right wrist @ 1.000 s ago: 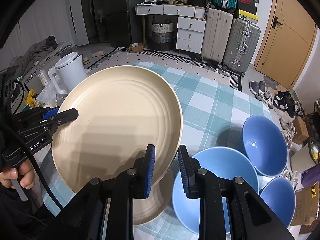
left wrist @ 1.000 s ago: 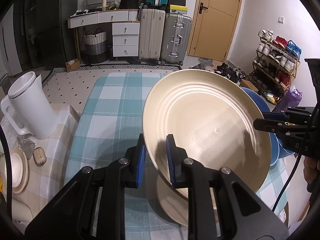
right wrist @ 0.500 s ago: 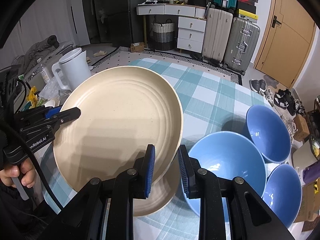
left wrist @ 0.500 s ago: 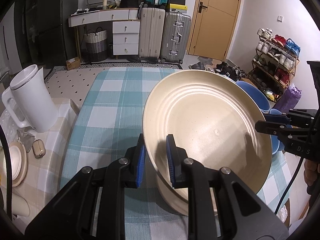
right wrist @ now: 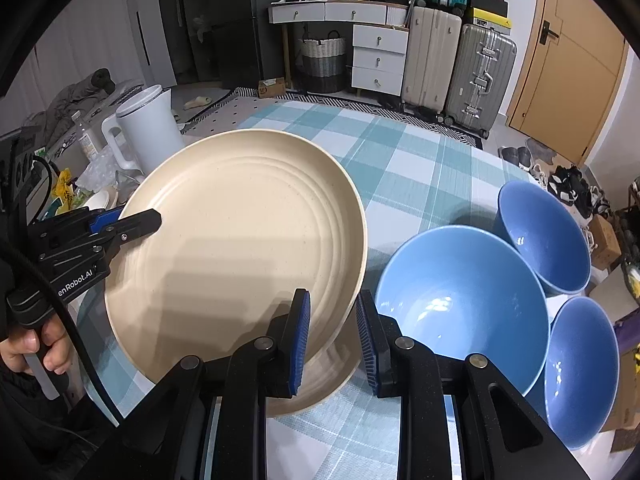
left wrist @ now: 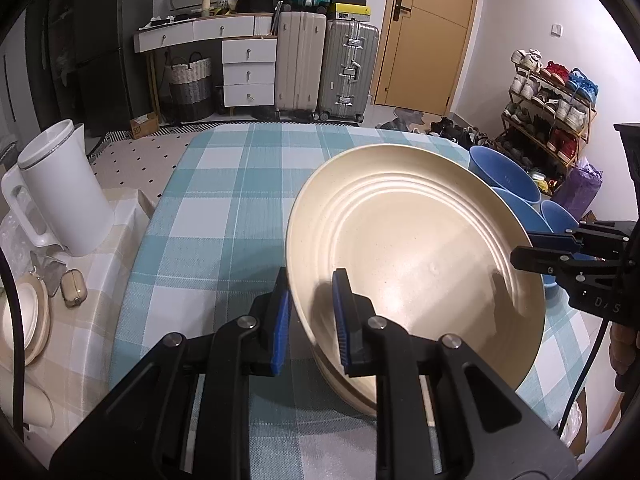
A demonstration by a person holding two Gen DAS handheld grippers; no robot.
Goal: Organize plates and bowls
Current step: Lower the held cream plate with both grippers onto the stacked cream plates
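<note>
The left gripper [left wrist: 310,292] is clamped on the near rim of a cream plate [left wrist: 416,252], one blue pad under the rim and one inside it. The right gripper [right wrist: 332,308] grips the opposite rim of the same plate, its pads on either side of the edge; the outer pad seems to stand a little off the rim, though the angle makes that hard to judge. The plate hangs tilted between the two, just above a second cream plate [right wrist: 320,392] lying on the checked tablecloth [left wrist: 224,208]. Beside the plates, on the right, sit three blue bowls: a large bowl [right wrist: 460,304] nearest, a far bowl [right wrist: 544,236] and a near bowl [right wrist: 580,364] touching it. A white kettle [left wrist: 60,188] stands well apart on the left.
</note>
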